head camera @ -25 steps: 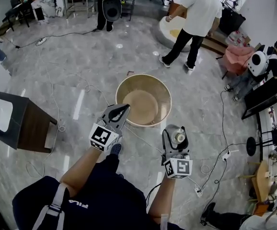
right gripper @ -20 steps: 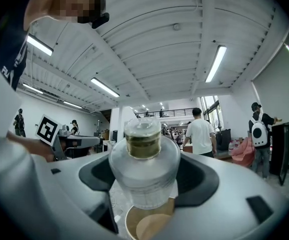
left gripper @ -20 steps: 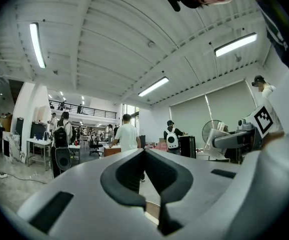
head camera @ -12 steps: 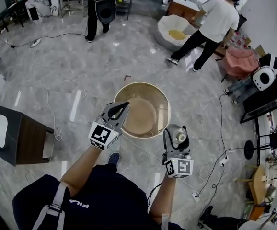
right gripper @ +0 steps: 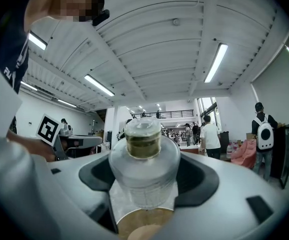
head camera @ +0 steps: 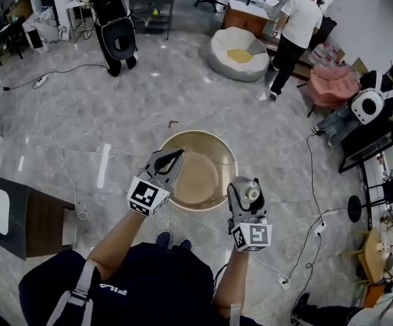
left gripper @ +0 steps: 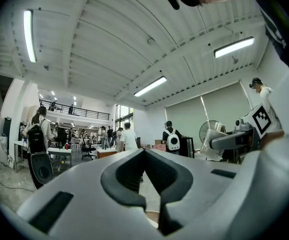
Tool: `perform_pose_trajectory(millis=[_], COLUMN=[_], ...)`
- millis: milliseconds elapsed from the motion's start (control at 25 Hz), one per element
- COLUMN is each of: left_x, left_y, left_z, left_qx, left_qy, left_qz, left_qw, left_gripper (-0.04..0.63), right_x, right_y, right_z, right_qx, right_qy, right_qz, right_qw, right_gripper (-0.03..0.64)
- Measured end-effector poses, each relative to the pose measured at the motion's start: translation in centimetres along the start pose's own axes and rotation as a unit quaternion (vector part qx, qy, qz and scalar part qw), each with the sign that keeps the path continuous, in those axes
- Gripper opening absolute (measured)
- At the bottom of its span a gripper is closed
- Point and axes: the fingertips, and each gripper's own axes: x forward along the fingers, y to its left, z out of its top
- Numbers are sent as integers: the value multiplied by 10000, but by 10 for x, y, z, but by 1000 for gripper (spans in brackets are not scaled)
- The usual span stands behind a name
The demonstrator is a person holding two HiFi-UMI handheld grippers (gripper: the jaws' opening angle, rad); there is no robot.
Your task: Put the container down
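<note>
Legible print, head view: one entry. "FILA", white letters, upside down to me, on my dark shirt. Left gripper cube and right gripper cube: square black-white codes, no letters.

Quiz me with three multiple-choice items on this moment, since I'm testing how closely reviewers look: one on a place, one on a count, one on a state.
1. Where does the round tan basin stand?
A) on a table
B) on the floor
C) on a chair

2. How many grippers hold something?
A) none
B) both
C) one

3. How do the fingers of the left gripper stand?
A) together, with nothing between
B) wide apart
C) closed on a cable

Answers:
1. B: the head view shows it resting on the grey floor.
2. C: only the right gripper clamps something, the clear container.
3. A: the left gripper view shows its pads meeting, with nothing between them.
</note>
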Motion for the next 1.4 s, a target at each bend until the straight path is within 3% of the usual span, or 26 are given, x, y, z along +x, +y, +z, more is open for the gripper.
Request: perform_pose_trajectory(millis=[840, 1400], left_x=[18, 6], left_y=[-40, -57], left_z=[-7, -10], left_qx=[-141, 9], left_qy=[42, 215], left_qz=[236, 684], left_qw=[9996, 9974], left_gripper=[25, 25], right_x=[-8, -17], right_y=[-40, -54], right_z=[-2, -11], right_qx=[-27, 69], right_qy=[-18, 17], right_qz=[221, 543], right_qw=[9998, 9985], right_gripper=[337, 337])
